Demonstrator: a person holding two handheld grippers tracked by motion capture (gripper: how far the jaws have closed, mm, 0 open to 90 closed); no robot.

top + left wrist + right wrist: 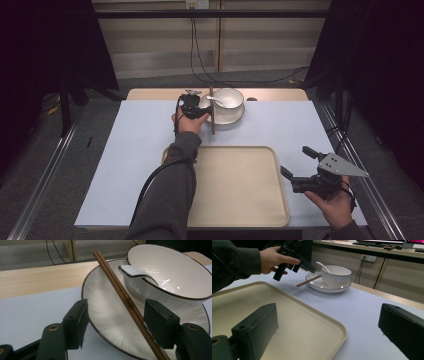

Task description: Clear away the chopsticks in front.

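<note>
Spread right gripper (296, 161) jaws idle; left gripper (116, 322) jaws straddle chopsticks (120, 292), not yet pinching.

Bowl (228, 101) on plate (239, 116) at the table's (130, 150) far side, spoon (214, 100) in bowl, chopsticks (212, 111) across plate's left edge, tray (240, 210) in front, near the person

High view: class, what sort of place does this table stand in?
Probably a lab or recording room laid out as a dining setting: dark curtains flank the table, metal rails run beside it, and a bowl on its plate sits beyond a tray.
</note>
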